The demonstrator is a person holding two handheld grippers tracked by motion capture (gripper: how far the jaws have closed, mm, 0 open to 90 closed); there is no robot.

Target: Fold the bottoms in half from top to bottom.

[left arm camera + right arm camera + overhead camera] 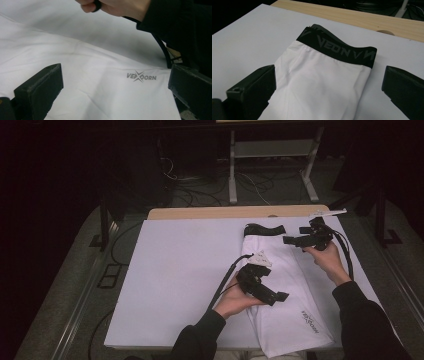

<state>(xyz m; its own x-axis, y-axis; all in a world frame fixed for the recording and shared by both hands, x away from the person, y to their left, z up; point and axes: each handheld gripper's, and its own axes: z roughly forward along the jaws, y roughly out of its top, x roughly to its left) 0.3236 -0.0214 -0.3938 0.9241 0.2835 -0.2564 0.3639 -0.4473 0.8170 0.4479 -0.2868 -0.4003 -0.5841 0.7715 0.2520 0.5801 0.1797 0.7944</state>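
White shorts (290,290) lie folded lengthwise on the white table cover (180,270), black waistband (264,229) at the far end, a grey logo (310,321) near the front hem. My left gripper (281,297) hovers over the middle of the shorts, open, jaws wide apart with nothing between them; in the left gripper view the logo (141,76) sits on the fabric ahead. My right gripper (292,240) is open beside the waistband's right end. In the right gripper view the lettered waistband (337,48) and white fabric (317,85) lie between the spread jaws.
A bare wooden strip (235,212) edges the table's far side. Beyond it stand a metal frame (272,165) and cables on the dark floor. Cables trail from both grippers. The left half of the cover is bare.
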